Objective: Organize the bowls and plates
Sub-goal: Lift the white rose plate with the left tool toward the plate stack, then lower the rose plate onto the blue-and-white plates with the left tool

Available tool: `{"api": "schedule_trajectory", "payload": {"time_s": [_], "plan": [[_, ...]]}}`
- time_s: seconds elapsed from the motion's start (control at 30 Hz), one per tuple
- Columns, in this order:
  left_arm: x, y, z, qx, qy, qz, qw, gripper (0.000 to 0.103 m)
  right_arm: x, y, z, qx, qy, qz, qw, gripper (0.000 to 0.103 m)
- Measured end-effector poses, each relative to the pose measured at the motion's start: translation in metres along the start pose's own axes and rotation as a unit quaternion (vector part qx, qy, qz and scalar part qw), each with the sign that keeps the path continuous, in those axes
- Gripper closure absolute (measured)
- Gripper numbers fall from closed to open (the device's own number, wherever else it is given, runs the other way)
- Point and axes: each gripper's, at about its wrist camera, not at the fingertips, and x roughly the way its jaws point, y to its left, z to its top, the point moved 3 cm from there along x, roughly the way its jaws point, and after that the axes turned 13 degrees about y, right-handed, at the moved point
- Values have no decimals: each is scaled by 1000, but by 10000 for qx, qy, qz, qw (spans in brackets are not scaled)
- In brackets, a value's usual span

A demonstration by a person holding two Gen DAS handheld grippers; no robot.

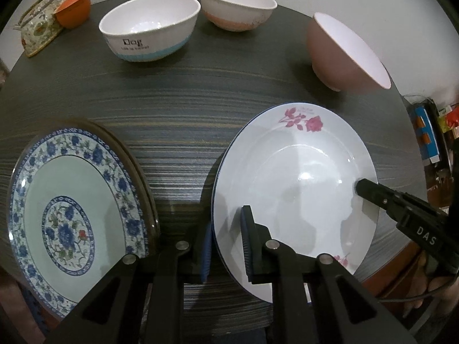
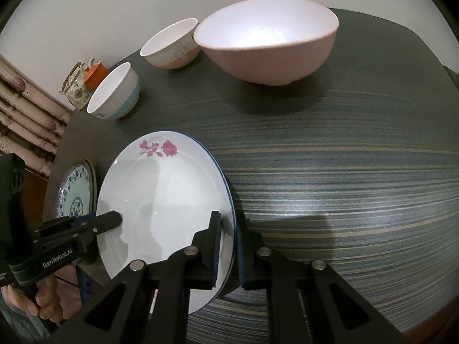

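A white plate with red roses (image 1: 301, 172) (image 2: 160, 189) lies on the dark striped table (image 1: 178, 109), held at two sides. My left gripper (image 1: 226, 246) is shut on its left rim, one blue pad above and one below. The right gripper (image 2: 229, 252) is shut on the opposite rim. Each gripper also shows in the other's view: the right gripper (image 1: 362, 187) and the left gripper (image 2: 116, 218). To the left, a blue floral plate (image 1: 71, 200) (image 2: 76, 192) rests on a dark-rimmed plate. At the back stand a blue-based bowl (image 1: 149, 25), an orange-based bowl (image 1: 238, 5) and a pink bowl (image 1: 344, 51) (image 2: 266, 43).
A floral teapot (image 1: 37, 25) and an orange cup (image 1: 73, 8) sit at the table's far left corner. The table edge runs close behind the bowls and along the right. A person's hand (image 2: 43, 301) holds the left gripper's handle.
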Motion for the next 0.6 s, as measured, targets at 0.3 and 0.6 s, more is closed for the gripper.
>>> {"api": "schedule_trajectory", "payload": {"time_s": [0.3, 0.6], "plan": [[-23, 19, -5, -137, -205, 57, 9997, 88, -9, 22, 8, -105, -81, 45, 9999, 93], [-54, 51, -22, -412, -399, 167, 9982, 88, -10, 65, 14, -351, -107, 191, 9991, 93]]}}
